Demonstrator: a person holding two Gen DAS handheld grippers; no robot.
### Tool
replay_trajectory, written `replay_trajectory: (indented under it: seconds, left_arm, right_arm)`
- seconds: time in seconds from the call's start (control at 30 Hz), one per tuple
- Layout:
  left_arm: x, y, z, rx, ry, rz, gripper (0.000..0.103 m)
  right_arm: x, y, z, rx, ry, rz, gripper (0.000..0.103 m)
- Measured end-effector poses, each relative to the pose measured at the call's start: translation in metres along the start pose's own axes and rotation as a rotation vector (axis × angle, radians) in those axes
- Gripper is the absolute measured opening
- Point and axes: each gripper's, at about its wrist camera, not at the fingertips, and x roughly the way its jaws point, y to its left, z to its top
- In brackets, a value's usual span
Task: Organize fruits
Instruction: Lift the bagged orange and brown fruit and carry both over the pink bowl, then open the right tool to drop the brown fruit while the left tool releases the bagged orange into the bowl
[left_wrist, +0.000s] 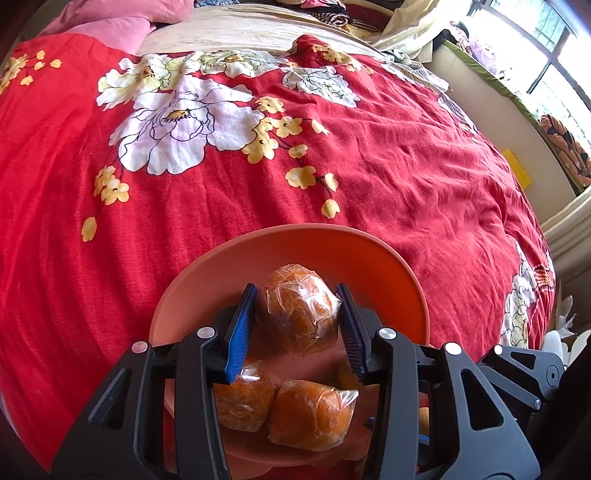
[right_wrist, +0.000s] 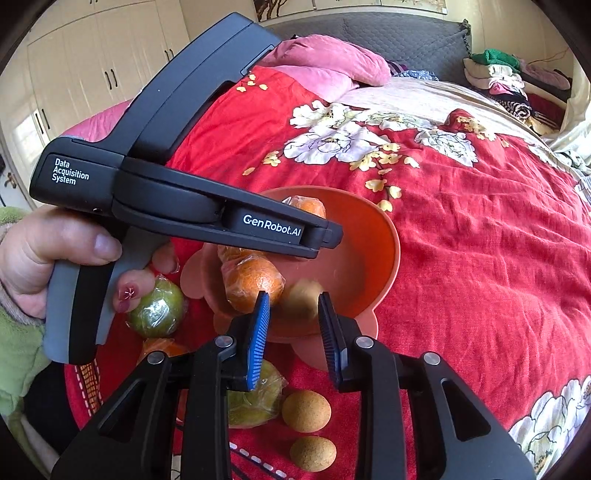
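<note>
Wrapped oranges (left_wrist: 299, 308) lie in the bowl (left_wrist: 332, 247) on the bedspread (left_wrist: 406, 177)

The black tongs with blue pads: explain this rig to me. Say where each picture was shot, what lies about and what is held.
There is no robot: a person's hand grips each pair of tongs. Each picture comes from a camera on one pair, looking along its fingers. The left view shows the left tongs clamped on a plastic-wrapped orange over a salmon-pink plastic bowl holding two more wrapped oranges. The right tongs stand open, with a blurred tan ball loose between their tips. On the red floral bedcover lie a wrapped green fruit and two tan cork-like balls.
</note>
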Motion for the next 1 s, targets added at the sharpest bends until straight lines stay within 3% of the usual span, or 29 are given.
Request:
replay_trajectory:
  seconds: [0.43, 0.8, 1.0]
  left_arm:
    - [-0.001, 0.000, -0.001, -0.005, 0.002, 0.005, 0.035]
    - [-0.012, -0.003, 0.001, -0.007, -0.021, 0.014, 0.037]
    - [-0.026, -0.005, -0.001, -0.007, -0.050, 0.021, 0.044]
  right_arm:
    - [-0.012, 0.000, -0.004, 0.033, -0.016, 0.029, 0.041]
    - [-0.023, 0.000, -0.006, 0.045, -0.041, 0.017, 0.046]
    - [-0.028, 0.001, -0.006, 0.043, -0.051, 0.010, 0.051]
